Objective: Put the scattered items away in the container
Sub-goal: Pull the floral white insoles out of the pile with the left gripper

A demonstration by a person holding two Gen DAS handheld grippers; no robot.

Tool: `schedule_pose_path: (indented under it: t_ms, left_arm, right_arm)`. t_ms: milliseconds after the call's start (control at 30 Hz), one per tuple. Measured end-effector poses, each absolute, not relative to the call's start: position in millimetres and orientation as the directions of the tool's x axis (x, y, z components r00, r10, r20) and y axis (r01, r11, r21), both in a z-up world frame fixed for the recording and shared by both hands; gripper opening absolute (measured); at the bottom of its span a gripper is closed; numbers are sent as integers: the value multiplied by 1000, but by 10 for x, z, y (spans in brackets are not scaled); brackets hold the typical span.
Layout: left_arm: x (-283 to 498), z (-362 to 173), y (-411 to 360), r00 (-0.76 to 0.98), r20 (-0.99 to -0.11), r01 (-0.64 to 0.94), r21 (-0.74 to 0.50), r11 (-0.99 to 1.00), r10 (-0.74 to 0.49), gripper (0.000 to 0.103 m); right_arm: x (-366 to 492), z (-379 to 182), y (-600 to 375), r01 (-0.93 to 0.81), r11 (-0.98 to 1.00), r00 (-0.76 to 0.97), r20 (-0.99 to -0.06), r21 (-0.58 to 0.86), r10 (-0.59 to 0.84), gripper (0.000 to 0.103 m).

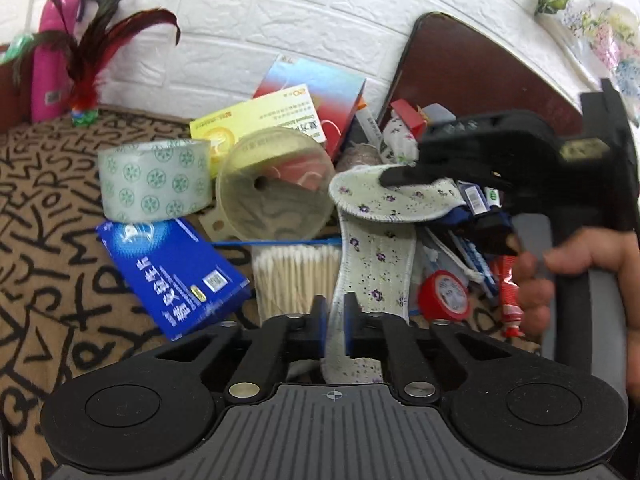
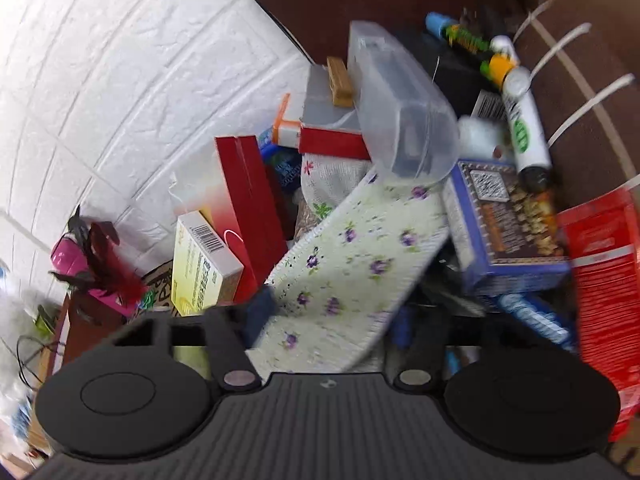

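Floral insole held at both ends, over the container.
Left wrist: left gripper [image 1: 335, 322] clamps the insole [image 1: 374, 256], long axis toward 12; right gripper [image 1: 394, 178] pinches its far tip.
Right wrist: insole [image 2: 352, 256] runs to 1 o'clock over the container [image 2: 580, 92]; jaw gap hidden.

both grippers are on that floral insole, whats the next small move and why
Probably open the left gripper and let go. Its fingers are pinched on the near end of the floral insole, while the right gripper grips the far end, which already lies over the pile in the brown container. Released, the right one can likely draw the insole fully in.
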State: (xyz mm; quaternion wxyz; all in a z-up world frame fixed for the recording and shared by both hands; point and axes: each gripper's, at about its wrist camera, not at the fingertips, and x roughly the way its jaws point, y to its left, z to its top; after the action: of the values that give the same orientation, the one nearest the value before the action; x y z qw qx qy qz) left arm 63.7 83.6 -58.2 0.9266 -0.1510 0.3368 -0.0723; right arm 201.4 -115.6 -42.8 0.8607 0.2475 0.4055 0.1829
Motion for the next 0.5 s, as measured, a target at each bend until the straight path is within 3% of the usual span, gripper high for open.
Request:
schedule_pose_path:
  t_ms: [33, 67, 167, 500]
  left_arm:
    - [604, -581, 824, 752, -604, 46, -349, 936, -262, 0]
    - [567, -588, 806, 742, -606, 59, -367, 928, -287, 0]
    - [424, -619, 730, 715, -615, 82, -398, 914, -332, 0]
    - [-218, -672, 696, 639, -656, 117, -432, 894, -400, 0]
  right_arm:
    - [1958, -402, -1191, -128, 814, 607, -604, 567, 516, 40]
    - [1896, -380, -1231, -144, 815, 606, -602, 561, 521, 28]
    - [1709, -321, -1350, -194, 810, 594, -591, 553, 546, 14]
    - [831, -153, -1982, -371, 815, 520, -628, 445, 579, 4]
